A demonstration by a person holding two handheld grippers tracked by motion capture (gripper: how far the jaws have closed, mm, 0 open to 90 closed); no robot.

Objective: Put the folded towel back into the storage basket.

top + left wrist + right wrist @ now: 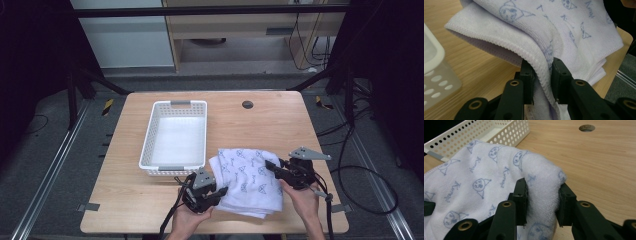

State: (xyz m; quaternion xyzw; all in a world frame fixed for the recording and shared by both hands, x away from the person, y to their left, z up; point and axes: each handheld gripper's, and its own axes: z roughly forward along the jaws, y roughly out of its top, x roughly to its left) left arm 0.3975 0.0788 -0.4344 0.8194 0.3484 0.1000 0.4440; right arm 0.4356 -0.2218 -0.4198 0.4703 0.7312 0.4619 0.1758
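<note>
While the towel (248, 179) lay bunched on the counter (270, 125) just right of the white basket (176, 136), the left hand-held gripper (541, 75) pinched its hemmed near edge and the right hand-held gripper (543, 195) clamped a raised fold, a round hole (587, 128) lying beyond.

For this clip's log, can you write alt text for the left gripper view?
The left gripper pinches a hemmed fold of a white towel printed with blue faces between its two black jaws. The towel lies bunched on a wooden table, and a corner of a white perforated basket sits at the left edge.
</note>
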